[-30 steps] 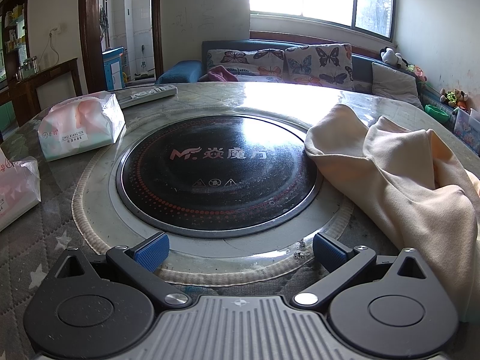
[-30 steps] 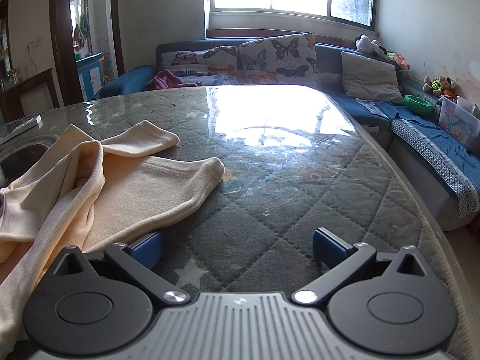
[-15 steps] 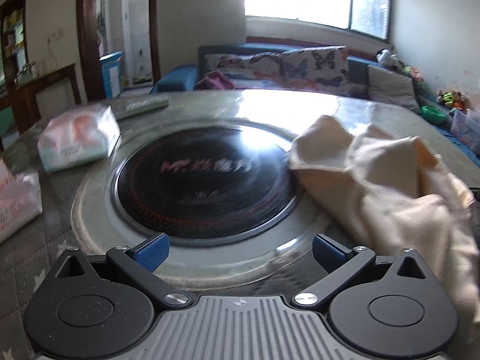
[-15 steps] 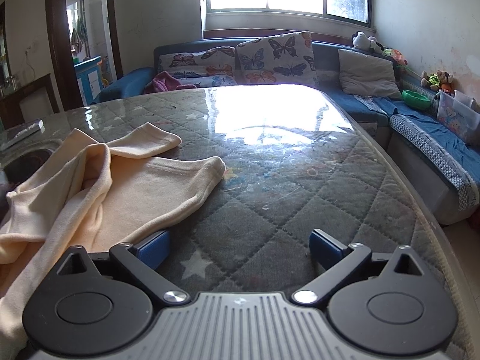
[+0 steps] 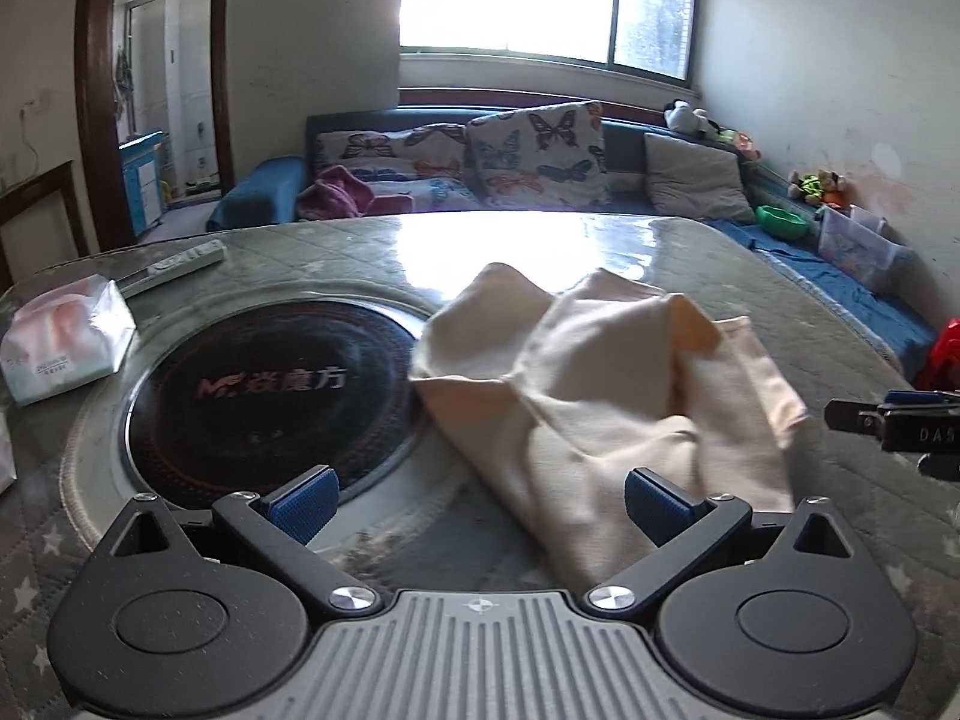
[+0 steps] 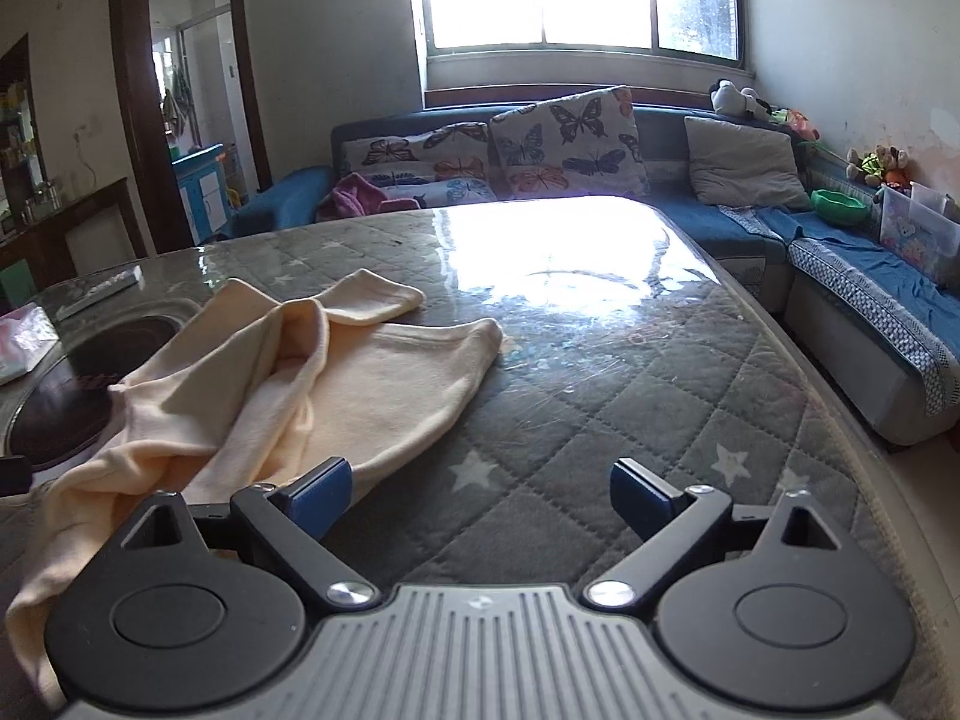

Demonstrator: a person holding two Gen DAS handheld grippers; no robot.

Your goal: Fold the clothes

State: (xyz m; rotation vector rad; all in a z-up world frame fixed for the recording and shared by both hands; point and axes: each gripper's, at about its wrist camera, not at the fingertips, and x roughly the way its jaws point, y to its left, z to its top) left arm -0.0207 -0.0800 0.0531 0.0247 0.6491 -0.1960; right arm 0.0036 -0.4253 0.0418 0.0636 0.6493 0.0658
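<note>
A cream-coloured garment (image 5: 606, 396) lies crumpled on the quilted table, its left edge lapping over the round black cooktop (image 5: 264, 396). In the right wrist view the same garment (image 6: 312, 384) spreads to the left, with a sleeve pointing toward the far side. My left gripper (image 5: 480, 507) is open just above the table, and the garment's near end lies between its blue pads. Open too, my right gripper (image 6: 480, 495) hovers over bare quilted cover, its left pad (image 6: 321, 489) at the garment's near edge. The right gripper's tip (image 5: 894, 417) shows at the left view's right edge.
Two tissue packs (image 5: 66, 339) and a remote control (image 5: 180, 264) lie at the table's left. A sofa with butterfly cushions (image 6: 564, 144) runs behind the table and down the right side. The table's right edge (image 6: 840, 420) curves close to my right gripper.
My left gripper has swung right, so the garment now sits in front of it instead of off to the right. My right gripper pulled back slightly. Both stayed open.
</note>
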